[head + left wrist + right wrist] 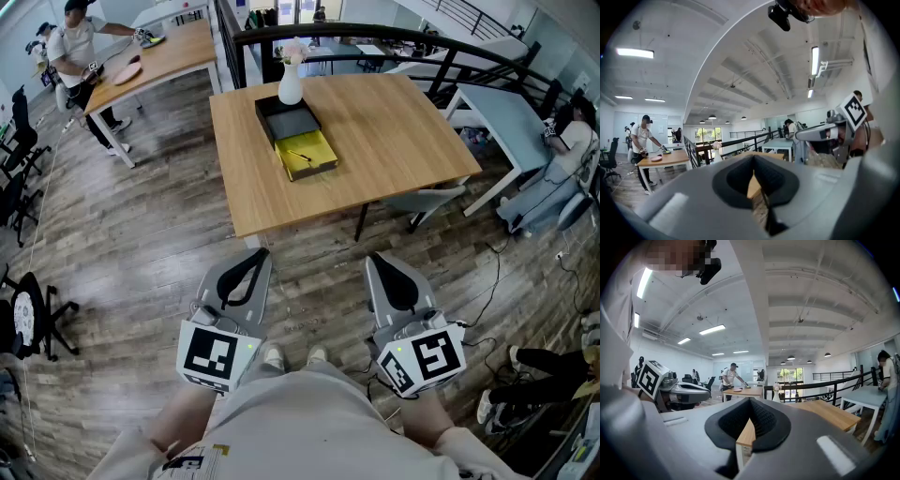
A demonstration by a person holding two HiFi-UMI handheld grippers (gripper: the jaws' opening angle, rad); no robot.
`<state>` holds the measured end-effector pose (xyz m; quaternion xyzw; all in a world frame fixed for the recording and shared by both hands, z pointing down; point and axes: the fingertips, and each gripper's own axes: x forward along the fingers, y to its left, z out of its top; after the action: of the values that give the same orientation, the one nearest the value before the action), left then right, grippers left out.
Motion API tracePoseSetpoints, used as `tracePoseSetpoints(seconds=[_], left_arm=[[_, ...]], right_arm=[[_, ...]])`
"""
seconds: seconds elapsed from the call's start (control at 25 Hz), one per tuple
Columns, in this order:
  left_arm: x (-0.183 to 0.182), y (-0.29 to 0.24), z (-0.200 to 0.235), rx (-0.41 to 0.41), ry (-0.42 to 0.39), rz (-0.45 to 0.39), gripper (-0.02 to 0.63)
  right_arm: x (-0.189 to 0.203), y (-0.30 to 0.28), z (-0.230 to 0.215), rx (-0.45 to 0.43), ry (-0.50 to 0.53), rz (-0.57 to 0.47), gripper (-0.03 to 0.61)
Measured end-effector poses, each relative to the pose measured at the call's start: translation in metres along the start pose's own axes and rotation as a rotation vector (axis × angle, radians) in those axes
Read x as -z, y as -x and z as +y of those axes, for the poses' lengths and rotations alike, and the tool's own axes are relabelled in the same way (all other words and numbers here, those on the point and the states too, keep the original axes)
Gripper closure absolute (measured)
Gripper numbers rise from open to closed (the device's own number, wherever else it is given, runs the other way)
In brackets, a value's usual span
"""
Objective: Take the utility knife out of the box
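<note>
Left gripper (255, 255), right gripper (374, 261): 2 jaw pairs shut, empty. Utility knife (300, 156) in open yellow box (322, 143) on table (403, 141), well ahead, between both; lies roughly crosswise; neither hand clearly nearer.

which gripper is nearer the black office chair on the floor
Left. In the head view the left gripper is over the floor to the right of the black office chair; the right gripper is farther right still, with the left one between it and the chair.
</note>
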<state>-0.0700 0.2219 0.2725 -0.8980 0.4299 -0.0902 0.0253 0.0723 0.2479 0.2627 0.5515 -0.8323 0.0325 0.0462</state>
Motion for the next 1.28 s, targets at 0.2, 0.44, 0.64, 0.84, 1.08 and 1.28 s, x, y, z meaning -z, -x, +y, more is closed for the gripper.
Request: tracePoseSetpoints(seconds=[0.2, 0.44, 0.64, 0.84, 1.08, 1.28], left_arm=[[0.000, -0.007, 0.002, 0.012, -0.001, 0.002, 0.612], [0.000, -0.007, 0.000, -0.003, 0.015, 0.003, 0.612], [-0.003, -0.007, -0.003, -0.017, 0.004, -0.004, 0.612], [-0.001, -0.005, -0.012, -0.014, 0.007, -0.002, 0.612], [-0.008, 0.001, -0.021, -0.024, 0.033, 0.015, 0.612], [-0.009, 0.002, -0.027, -0.048, 0.009, 0.006, 0.612]], right_arm=[[-0.001, -0.004, -0.006, 0.015, 0.001, -0.010, 0.578], [0.001, -0.001, -0.009, 0.012, -0.003, -0.008, 0.578], [0.000, 0.003, -0.011, 0.002, -0.005, -0.010, 0.578], [0.002, 0.008, -0.012, -0.006, -0.004, -0.011, 0.578], [-0.002, 0.015, -0.013, -0.015, -0.004, -0.015, 0.578], [-0.001, 0.021, -0.021, -0.031, 0.013, -0.021, 0.578]])
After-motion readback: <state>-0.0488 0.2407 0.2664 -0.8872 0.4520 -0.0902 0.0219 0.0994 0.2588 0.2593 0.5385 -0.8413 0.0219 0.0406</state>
